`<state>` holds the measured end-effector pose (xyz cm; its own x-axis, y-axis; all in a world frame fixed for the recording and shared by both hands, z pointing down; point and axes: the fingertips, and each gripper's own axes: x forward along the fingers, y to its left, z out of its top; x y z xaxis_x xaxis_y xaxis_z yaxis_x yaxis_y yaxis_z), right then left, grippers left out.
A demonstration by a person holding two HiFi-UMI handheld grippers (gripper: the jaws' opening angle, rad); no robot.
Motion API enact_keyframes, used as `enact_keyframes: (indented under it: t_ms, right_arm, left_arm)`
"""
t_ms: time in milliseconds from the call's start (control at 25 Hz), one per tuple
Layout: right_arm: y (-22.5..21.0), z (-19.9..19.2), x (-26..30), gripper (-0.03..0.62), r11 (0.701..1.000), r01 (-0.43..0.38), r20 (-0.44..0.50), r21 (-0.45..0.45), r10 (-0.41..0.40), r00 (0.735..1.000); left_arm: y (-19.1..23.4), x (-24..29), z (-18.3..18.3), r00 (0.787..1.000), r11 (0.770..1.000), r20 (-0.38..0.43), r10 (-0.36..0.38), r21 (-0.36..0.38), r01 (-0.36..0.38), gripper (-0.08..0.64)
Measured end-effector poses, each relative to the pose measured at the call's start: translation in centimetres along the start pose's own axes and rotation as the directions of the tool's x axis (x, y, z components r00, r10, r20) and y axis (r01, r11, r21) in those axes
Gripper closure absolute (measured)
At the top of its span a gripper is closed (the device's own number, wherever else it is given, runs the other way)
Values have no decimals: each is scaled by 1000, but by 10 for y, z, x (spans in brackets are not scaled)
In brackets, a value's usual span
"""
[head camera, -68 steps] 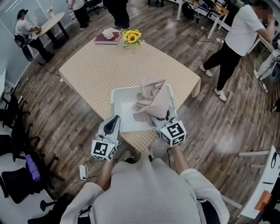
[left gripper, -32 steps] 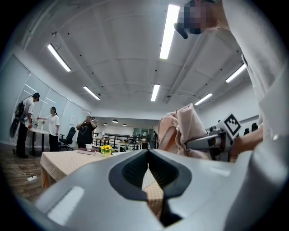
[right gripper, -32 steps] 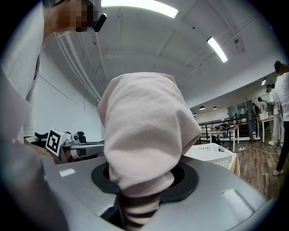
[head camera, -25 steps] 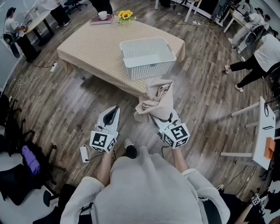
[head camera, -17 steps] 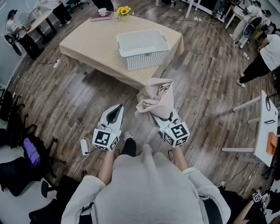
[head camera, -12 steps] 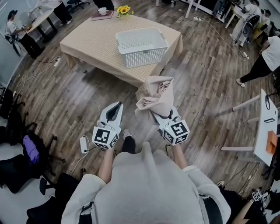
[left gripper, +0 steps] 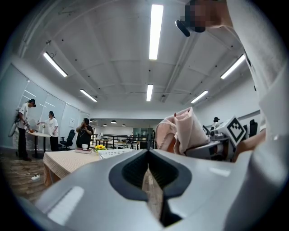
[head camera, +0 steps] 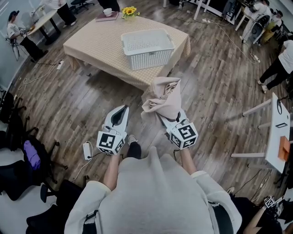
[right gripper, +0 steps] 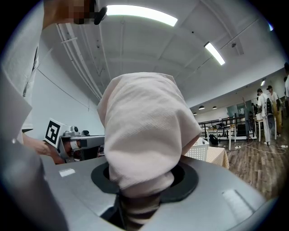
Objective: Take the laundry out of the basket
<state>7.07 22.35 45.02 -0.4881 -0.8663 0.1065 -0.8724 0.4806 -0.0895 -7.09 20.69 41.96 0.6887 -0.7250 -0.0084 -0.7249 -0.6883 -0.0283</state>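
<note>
A beige-pink cloth (head camera: 162,99) bunches up from my right gripper (head camera: 170,119), which is shut on its lower end; in the right gripper view the cloth (right gripper: 144,126) fills the space above the jaws. It hangs over the wooden floor, well short of the table. The white perforated basket (head camera: 147,48) stands on the table's near corner, and I see nothing inside it. My left gripper (head camera: 122,111) sits to the left of the cloth, its jaws shut together on nothing. The left gripper view shows the cloth (left gripper: 186,131) to its right.
The low table (head camera: 98,43) has a beige checked cover, with a book and cup (head camera: 107,16) and sunflowers (head camera: 130,11) at its far end. A power strip (head camera: 87,151) lies on the floor at left. A white table (head camera: 280,132) stands at right. People stand round the room's edges.
The cloth was over the basket at first; now it is carried back from the table above the floor. Over the last second the grippers and cloth have hardly moved.
</note>
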Motion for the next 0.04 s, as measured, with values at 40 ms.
enact_keyframes:
  t_ms: [40]
  right_arm:
    - [0,0,0,405,1000,-1,-2,0,1,1000]
  left_arm:
    - [1,0,0,1000,1000,-1,1,-2,-1,551]
